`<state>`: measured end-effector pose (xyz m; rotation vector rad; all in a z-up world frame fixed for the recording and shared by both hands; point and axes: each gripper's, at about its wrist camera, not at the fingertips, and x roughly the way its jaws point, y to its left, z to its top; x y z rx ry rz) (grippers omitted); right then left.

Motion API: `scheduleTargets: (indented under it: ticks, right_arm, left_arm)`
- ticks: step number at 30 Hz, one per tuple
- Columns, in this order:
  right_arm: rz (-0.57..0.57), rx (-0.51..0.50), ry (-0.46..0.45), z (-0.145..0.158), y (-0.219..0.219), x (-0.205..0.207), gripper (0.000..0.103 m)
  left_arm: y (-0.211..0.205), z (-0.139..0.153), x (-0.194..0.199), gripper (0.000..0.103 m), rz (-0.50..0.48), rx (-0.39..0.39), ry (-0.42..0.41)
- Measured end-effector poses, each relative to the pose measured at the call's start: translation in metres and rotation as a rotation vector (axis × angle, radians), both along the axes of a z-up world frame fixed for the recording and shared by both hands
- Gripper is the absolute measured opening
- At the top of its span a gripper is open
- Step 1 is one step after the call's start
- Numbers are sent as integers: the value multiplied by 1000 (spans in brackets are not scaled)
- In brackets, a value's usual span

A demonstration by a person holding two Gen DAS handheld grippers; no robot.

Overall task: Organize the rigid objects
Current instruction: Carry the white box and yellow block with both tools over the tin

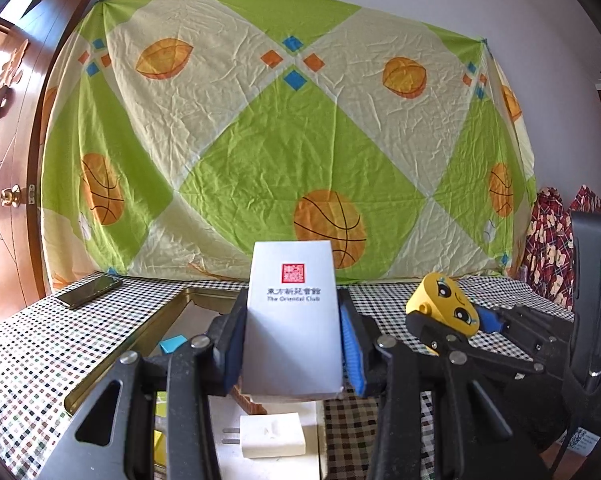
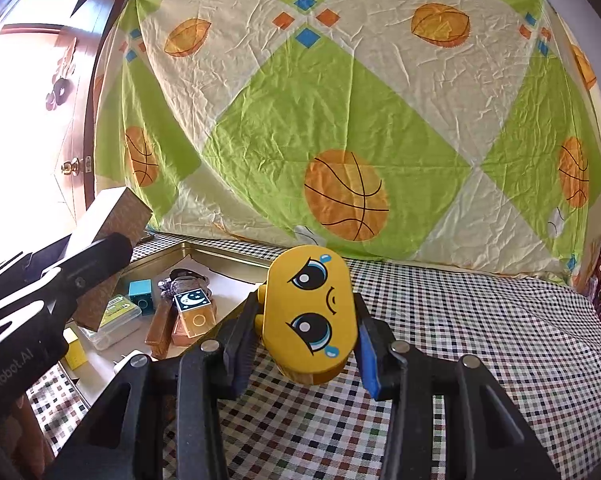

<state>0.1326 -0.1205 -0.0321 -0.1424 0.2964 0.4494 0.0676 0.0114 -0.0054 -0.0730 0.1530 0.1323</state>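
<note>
Cardboard box (image 1: 292, 320), light, stiff and crushable, sits clamped by its long sides in the left claw (image 1: 296, 344) above the tray (image 1: 172, 308), while the right claw (image 2: 306, 340) grips a hard, smooth yellow toy face (image 2: 310, 312) over the bench (image 2: 480, 340).

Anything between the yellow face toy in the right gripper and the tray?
Nothing: in the right wrist view, only bare checked cloth separates the yellow face toy from the tray.

This is a room in a home. A wooden panelled door (image 1: 8, 152) with a brass knob (image 1: 11, 197) stands at the left edge of the frame. A crumpled bedsheet (image 1: 284, 128) printed with basketballs hangs across the white wall, filling the centre. Below it lies a small-checked tablecloth (image 2: 480, 332), and patterned red fabric (image 1: 548, 248) sits at the right edge.
</note>
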Motion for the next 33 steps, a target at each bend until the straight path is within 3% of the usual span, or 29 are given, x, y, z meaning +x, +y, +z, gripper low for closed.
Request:
scheduleTargets:
  ticks: [33]
  right_arm:
    - [72, -57, -50, 2, 47, -10, 45]
  left_arm:
    - [53, 1, -8, 41, 107, -22, 10]
